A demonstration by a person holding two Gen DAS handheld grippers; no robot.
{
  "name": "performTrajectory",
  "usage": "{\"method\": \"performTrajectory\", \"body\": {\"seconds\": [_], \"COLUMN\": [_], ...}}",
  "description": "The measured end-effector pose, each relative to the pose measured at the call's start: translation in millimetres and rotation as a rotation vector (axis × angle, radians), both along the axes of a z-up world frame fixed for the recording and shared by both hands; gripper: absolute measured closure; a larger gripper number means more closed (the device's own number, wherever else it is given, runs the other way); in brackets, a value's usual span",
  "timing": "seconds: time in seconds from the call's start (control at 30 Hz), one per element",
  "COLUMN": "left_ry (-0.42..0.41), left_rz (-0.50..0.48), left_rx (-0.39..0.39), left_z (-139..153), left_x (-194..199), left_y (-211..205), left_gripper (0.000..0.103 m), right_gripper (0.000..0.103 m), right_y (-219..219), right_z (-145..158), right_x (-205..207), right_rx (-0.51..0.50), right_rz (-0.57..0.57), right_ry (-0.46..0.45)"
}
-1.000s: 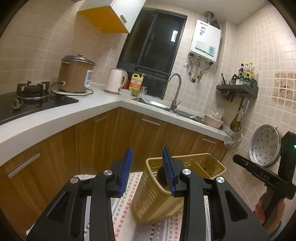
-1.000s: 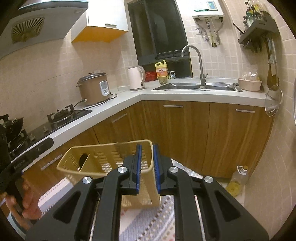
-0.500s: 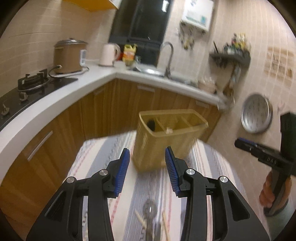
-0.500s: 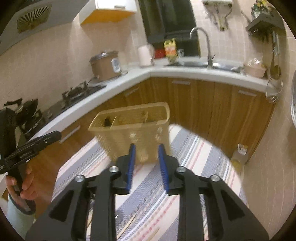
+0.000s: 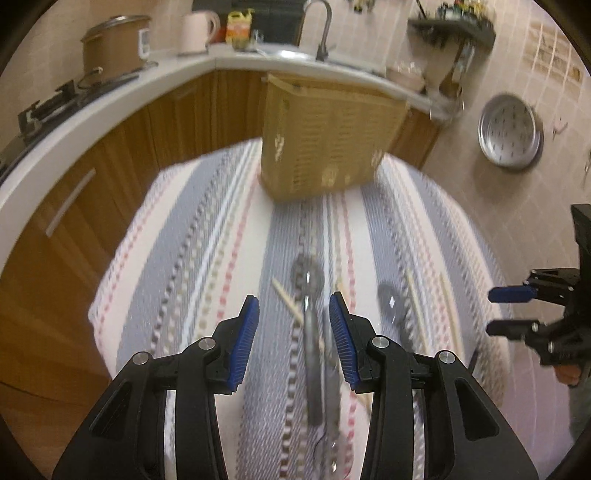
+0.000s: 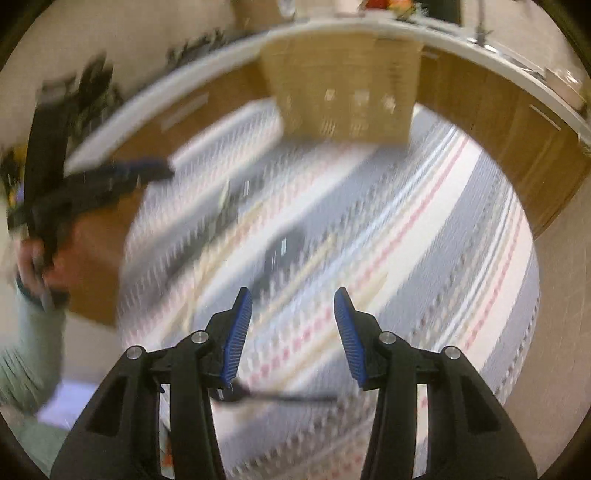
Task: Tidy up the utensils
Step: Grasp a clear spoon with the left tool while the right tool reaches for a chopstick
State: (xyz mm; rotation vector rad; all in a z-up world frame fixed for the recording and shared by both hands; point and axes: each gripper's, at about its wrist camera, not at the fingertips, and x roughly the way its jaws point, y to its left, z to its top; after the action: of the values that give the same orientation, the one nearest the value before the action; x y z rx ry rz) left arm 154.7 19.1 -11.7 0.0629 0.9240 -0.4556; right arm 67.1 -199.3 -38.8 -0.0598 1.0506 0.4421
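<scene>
A tan plastic utensil basket (image 5: 328, 136) stands at the far side of a striped cloth (image 5: 207, 236); it also shows in the right wrist view (image 6: 343, 85). Metal spoons (image 5: 308, 295) and wooden chopsticks (image 5: 448, 306) lie loose on the cloth. My left gripper (image 5: 293, 332) is open, above the cloth, with a spoon handle between its jaws in the view. My right gripper (image 6: 293, 332) is open over the blurred cloth (image 6: 461, 240), with a dark utensil (image 6: 277, 397) just below its fingertips. It also shows at the right edge of the left wrist view (image 5: 513, 310).
A white counter (image 5: 122, 99) with wooden cabinets curves behind the table, carrying a stove, rice cooker (image 5: 114, 44), kettle and sink tap (image 5: 321, 26). A round metal steamer tray (image 5: 509, 134) hangs on the tiled wall at right.
Both grippers have tilted down toward the cloth, so the utensils now fill the view. The right gripper has opened wide. The right wrist view is motion-blurred.
</scene>
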Motion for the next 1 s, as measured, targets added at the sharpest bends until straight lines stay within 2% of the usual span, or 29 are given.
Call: {"method": "performTrajectory", "body": {"seconds": [0.1, 0.2, 0.4, 0.53, 0.73, 0.8, 1.0], "left_ry": [0.059, 0.098, 0.130, 0.130, 0.125, 0.113, 0.097], "left_rz": [-0.025, -0.044, -0.081, -0.096, -0.115, -0.125, -0.127], "left_rx": [-0.009, -0.013, 0.050, 0.089, 0.224, 0.263, 0.292], "left_z": [-14, -28, -43, -47, -58, -58, -57], "left_x": [3, 6, 20, 29, 37, 36, 36], "left_y": [-2, -4, -19, -32, -56, -61, -63], "left_gripper": [0.073, 0.076, 0.078, 0.078, 0.081, 0.082, 0.089], "right_gripper": [0.060, 0.060, 0.060, 0.060, 0.060, 0.061, 0.074], "right_y": [8, 8, 15, 17, 12, 15, 21], "right_z": [-17, -26, -27, -26, -33, -34, -49], "right_x": [-13, -13, -8, 5, 42, 51, 78], "right_rx": [-0.053, -0.025, 0.001, 0.002, 0.062, 0.058, 0.043], "right_rz": [0.000, -0.027, -0.045, -0.073, -0.142, -0.158, -0.188], "right_ry": [0.023, 0.060, 0.083, 0.103, 0.208, 0.217, 0.296]}}
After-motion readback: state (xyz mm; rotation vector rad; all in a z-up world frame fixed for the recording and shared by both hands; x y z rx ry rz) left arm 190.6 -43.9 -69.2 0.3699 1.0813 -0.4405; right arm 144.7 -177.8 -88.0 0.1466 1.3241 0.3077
